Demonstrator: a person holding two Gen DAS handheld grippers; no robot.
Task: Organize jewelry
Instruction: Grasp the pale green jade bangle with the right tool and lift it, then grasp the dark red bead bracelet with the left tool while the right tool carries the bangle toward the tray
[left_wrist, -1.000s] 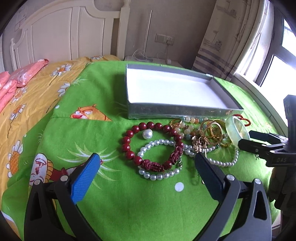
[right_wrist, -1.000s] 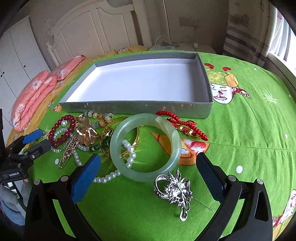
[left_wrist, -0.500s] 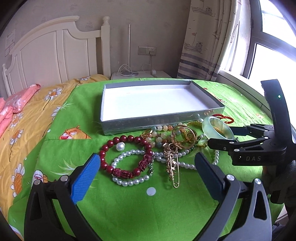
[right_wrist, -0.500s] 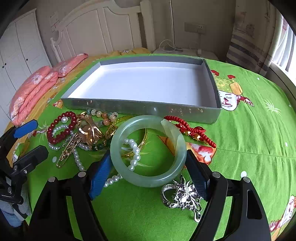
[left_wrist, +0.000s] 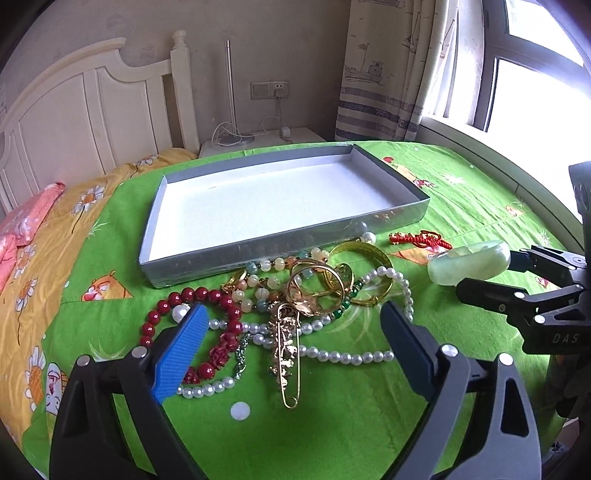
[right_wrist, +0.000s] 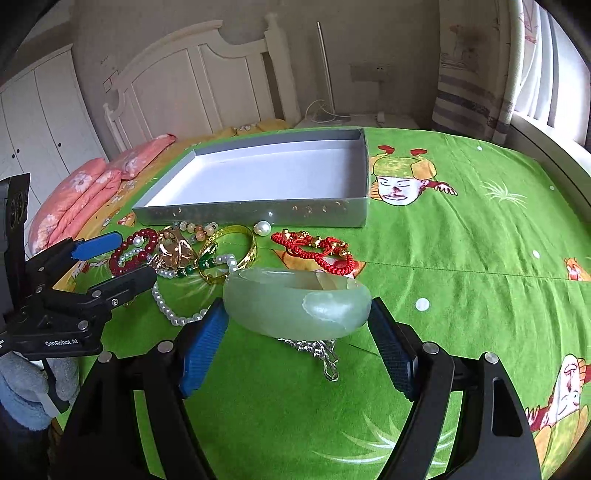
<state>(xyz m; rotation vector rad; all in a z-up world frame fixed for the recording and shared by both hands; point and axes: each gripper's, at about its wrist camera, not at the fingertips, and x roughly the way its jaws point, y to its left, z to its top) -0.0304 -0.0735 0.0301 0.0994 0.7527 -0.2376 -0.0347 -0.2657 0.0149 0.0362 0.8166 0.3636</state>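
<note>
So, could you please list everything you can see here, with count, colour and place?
Tray: one, grey walls, white inside, on the cover behind the jewelry.
Jade bangle: one, pale green, lifted, held between the right jaws.
Red bead bracelet: one, dark red, left of the pile.
Pearl strands: count unclear, white, through the pile.
Gold bangle: one, yellow, before the tray.
Red cord bracelet: one, red, right of the pile.
Gold pin: one, front of the pile.
Silver brooch: one, under the bangle.
Bed cover: one, green.
Left gripper: closing over the pile, gripping nothing.
Right gripper: on the bangle.
</note>
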